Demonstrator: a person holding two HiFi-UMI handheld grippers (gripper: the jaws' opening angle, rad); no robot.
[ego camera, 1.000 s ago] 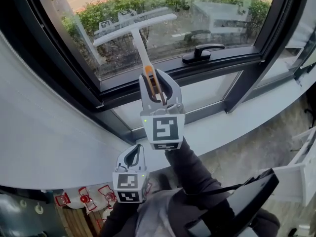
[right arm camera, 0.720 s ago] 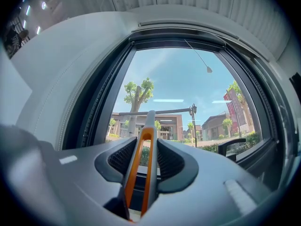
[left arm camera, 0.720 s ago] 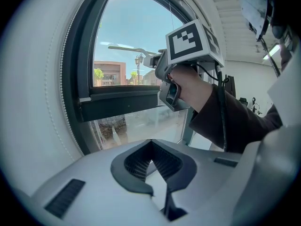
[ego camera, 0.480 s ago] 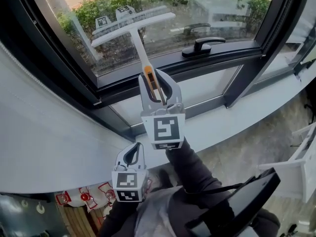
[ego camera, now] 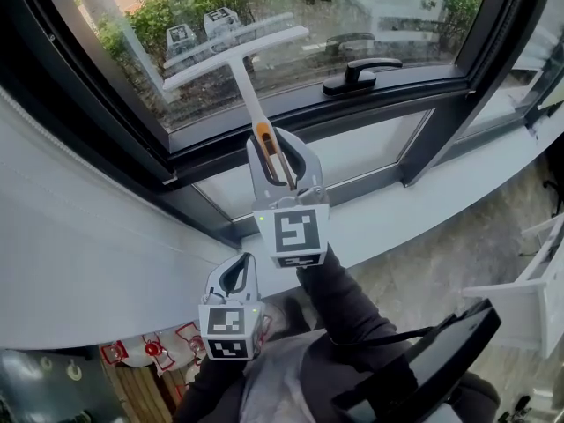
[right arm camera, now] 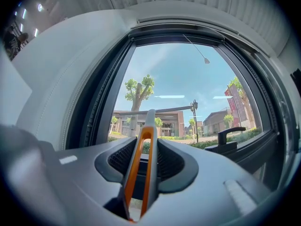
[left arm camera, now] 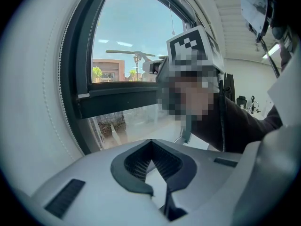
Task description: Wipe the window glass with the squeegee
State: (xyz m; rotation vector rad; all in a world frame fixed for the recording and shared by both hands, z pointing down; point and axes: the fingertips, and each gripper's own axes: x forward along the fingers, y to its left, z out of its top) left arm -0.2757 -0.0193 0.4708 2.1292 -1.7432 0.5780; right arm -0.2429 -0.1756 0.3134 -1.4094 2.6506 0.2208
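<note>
As the squeegee (ego camera: pixel 238 55) slides lower on the window glass (ego camera: pixel 370 20), the stroke nears its end.
The right gripper (ego camera: pixel 278 137) fingers pinch it; left gripper (ego camera: pixel 241 267) fingers pressed together.

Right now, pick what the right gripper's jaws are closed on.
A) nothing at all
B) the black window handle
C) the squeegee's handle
C: in the right gripper view, the right gripper has its jaws shut on the orange-edged handle of the squeegee.
</note>
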